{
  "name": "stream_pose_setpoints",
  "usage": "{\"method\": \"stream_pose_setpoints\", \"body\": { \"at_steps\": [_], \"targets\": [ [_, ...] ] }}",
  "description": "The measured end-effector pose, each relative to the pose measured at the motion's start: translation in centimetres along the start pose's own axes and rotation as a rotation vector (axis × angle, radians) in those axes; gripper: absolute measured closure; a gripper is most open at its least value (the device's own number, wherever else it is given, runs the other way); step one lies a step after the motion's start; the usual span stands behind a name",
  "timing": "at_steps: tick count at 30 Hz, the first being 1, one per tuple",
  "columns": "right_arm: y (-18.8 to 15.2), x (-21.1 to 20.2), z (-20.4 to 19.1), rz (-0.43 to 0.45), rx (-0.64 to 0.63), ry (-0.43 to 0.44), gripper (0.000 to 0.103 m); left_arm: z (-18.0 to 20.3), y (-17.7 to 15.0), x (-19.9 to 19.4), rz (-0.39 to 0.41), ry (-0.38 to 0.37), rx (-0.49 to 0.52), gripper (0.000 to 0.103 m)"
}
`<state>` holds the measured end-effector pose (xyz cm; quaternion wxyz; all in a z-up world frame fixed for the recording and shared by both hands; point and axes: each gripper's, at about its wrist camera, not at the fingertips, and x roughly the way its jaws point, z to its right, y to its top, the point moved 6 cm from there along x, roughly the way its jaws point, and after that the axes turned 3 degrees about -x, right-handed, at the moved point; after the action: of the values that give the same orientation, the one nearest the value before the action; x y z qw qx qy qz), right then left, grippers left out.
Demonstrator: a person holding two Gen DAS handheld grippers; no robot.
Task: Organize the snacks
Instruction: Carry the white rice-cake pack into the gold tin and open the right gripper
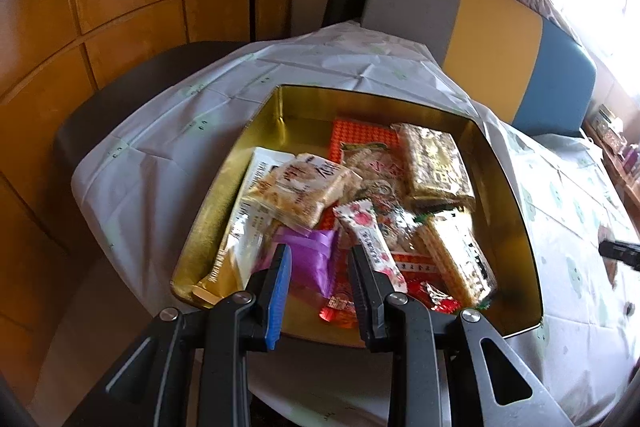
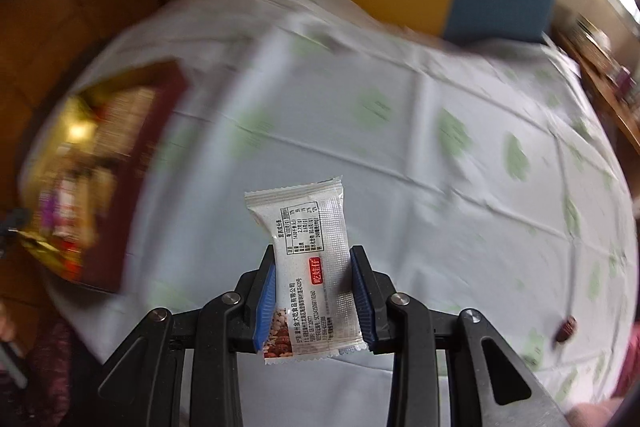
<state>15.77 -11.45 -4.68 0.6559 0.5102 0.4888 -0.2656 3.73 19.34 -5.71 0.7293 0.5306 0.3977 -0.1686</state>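
Black tong arms fill the foreground of both wrist views. Right gripper (image 2: 313, 291) pinches a white snack packet (image 2: 310, 267) between its blue pads (image 2: 265, 301), the packet standing upright with its printed label facing the camera and its crimped top edge poking well beyond the fingertips. Behind it spreads a pale tablecloth (image 2: 420, 131) dotted with green, blurred by motion; a small dark red sweet (image 2: 566, 327) lies on the cloth at the right edge. At far left the tin (image 2: 132, 155), dark red outside, shows as a smear.

Left gripper (image 1: 320, 259) hangs over the near end of the gold-lined tin (image 1: 516, 211), jaws partly spread and gripping nothing. Between its fingers lies a purple packet (image 1: 316, 259); its right finger overlaps a slim white-and-pink stick (image 1: 372, 239), though contact cannot be told. More snacks crowd the tin: a pale biscuit pack (image 1: 300, 191), a gold-wrapped bar (image 1: 436, 167), a striped wafer pack (image 1: 456, 259), red sweets (image 1: 340, 307). A grey, yellow and blue cushion (image 1: 492, 39) sits beyond the table.
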Motion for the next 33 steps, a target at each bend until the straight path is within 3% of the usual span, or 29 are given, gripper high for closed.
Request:
{"method": "stream_pose_setpoints", "body": {
  "at_steps": [6, 10, 16, 20, 21, 22, 33],
  "targets": [
    [3.6, -2.3, -10.6, 0.072, -0.138, 0.199, 0.069, -1.2, 0.4, -0.3, 0.017, 0.03, -0.004, 0.073],
    [5.1, -1.9, -17.8, 0.066, -0.205, 0.318, 0.069, -2.1, 0.6, -0.3, 0.019, 0.04, -0.027, 0.073],
    [6.3, 3.0, -25.0, 0.003, -0.239, 0.374, 0.068, -2.7, 0.4, 0.4, 0.005, 0.044, -0.042, 0.073],
    [5.4, 7.5, -26.5, -0.068, -0.243, 0.318, 0.066, -3.0, 0.2, 0.7, 0.001, 0.051, -0.048, 0.073],
    [5.4, 8.0, -26.4, -0.05, -0.247, 0.301, 0.066, -3.0, 0.2, 0.8, 0.0, 0.053, -0.048, 0.073],
    [5.5, 8.1, -26.2, -0.017, -0.255, 0.288, 0.066, -3.0, 0.2, 0.8, -0.001, 0.054, -0.049, 0.073],
    [4.3, 7.1, -23.8, -0.012, -0.213, 0.305, 0.063, -2.5, 0.2, 0.3, 0.013, 0.055, -0.038, 0.067]
  ]
}}
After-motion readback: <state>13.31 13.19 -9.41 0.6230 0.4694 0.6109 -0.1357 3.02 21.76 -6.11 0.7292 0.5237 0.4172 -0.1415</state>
